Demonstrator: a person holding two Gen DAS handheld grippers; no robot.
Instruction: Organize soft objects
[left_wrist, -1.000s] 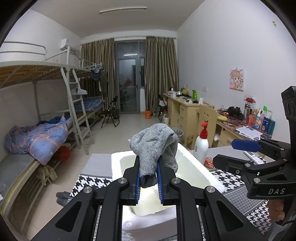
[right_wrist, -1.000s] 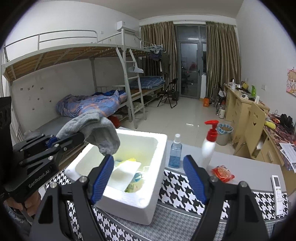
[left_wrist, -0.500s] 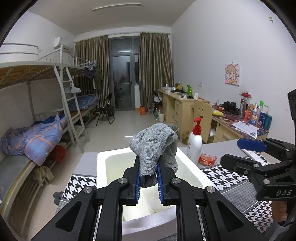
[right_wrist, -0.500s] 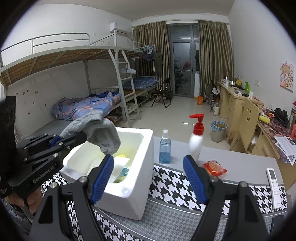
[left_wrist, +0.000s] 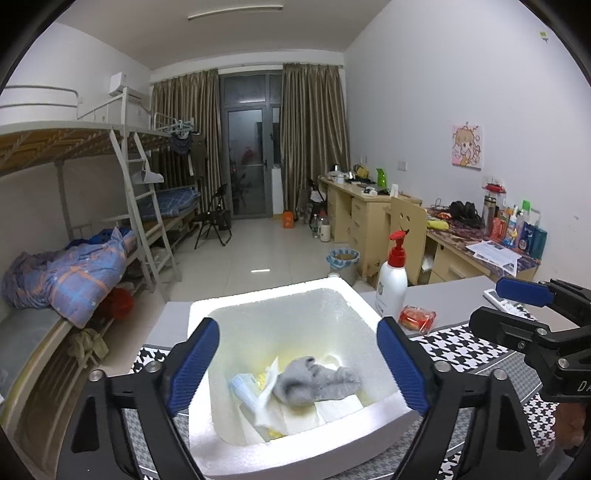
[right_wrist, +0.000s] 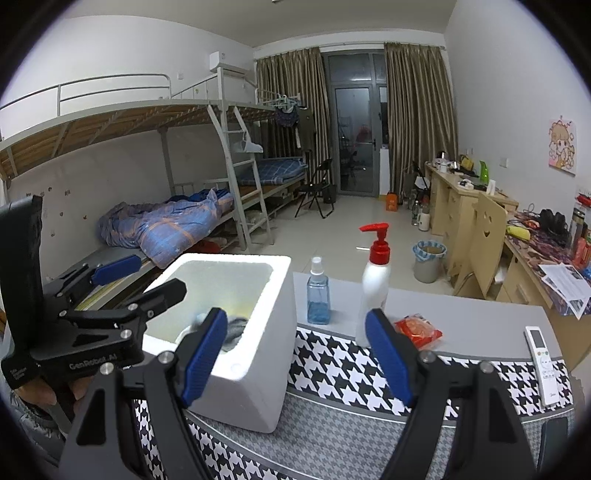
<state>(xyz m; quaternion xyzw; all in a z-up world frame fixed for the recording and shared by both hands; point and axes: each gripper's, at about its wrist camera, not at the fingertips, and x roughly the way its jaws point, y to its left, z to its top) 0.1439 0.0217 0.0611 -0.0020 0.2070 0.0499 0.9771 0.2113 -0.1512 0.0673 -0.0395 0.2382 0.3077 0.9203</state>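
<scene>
A grey sock (left_wrist: 317, 380) lies crumpled inside the white foam box (left_wrist: 273, 299), on white paper and yellow scraps. My left gripper (left_wrist: 297, 367) is open and empty, its blue pads spread above the box. It also shows at the left of the right wrist view (right_wrist: 140, 280), over the box (right_wrist: 258, 369). My right gripper (right_wrist: 297, 356) is open and empty, held above the houndstooth cloth beside the box. It appears at the right edge of the left wrist view (left_wrist: 517, 302).
On the grey table stand a white pump bottle with a red top (right_wrist: 375, 284), a small blue spray bottle (right_wrist: 317, 299), a red snack packet (right_wrist: 417, 330) and a white remote (right_wrist: 541, 363). A houndstooth cloth (right_wrist: 340, 365) covers the near table. Bunk beds stand left, desks right.
My left gripper opened and let go of the grey sock, which dropped into the foam box. The right gripper shifted a little to the right.
</scene>
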